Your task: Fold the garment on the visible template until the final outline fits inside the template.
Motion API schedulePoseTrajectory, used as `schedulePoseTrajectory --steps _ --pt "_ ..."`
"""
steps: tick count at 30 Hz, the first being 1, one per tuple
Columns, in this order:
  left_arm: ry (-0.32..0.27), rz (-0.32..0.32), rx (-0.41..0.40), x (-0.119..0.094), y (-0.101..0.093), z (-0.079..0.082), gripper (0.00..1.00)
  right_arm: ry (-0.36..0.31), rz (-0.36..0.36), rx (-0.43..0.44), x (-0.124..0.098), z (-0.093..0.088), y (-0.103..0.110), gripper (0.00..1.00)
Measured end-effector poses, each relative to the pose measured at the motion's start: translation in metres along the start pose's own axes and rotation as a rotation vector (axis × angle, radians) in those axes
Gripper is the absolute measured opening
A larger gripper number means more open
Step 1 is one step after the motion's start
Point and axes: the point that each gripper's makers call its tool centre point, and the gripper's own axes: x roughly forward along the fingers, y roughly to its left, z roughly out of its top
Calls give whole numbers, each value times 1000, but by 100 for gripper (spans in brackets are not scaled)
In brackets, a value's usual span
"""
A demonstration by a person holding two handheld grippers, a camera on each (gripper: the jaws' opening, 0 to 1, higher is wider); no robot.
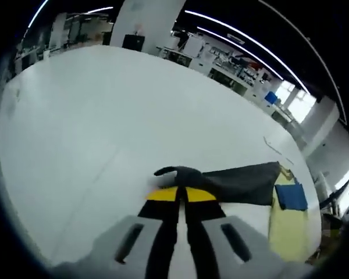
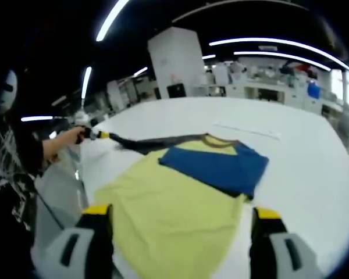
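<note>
While pinched, dark sleeve (image 1: 232, 181) between left hand-held gripper (image 1: 181, 200) tips.

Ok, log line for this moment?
left hand-held gripper: shut on dark sleeve | right hand-held gripper: open | T-shirt: on white table

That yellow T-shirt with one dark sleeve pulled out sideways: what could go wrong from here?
The left tool is shut on the dark grey sleeve, stretched taut; pulling further might drag the yellow T-shirt across the white table. The sleeve could slip out of that narrow pinch. The open right tool hovers over the shirt's body, and the folded blue sleeve might unfold if tugged.
</note>
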Motion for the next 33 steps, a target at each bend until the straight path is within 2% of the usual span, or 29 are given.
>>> schedulePoseTrajectory --steps 1,5,7,9,13,16,18,21,33 --pt "0 14 5 9 5 -4 0 -1 1 0 0 0 0 99" --pt "1 27 -37 19 14 -12 0 1 -2 -1 0 0 -1 99" --pt "-11 37 -5 21 15 -12 0 5 -6 -6 -1 -1 -1 99" --pt "11 56 1 22 16 -15 0 3 -8 -5 -2 0 -1 99" --pt "8 70 -12 26 21 -14 0 -4 -14 -3 -3 0 -4 99" --pt "11 98 33 27 25 -13 0 -8 -15 -3 -4 1 -3 99" --pt "12 110 54 26 20 -18 0 -10 -13 -2 -4 2 -2 99" --pt "5 118 77 30 28 -11 0 -13 -15 -2 -4 2 -1 99" --pt "-3 134 126 29 24 -9 0 -17 -21 -3 -7 2 -2 99"
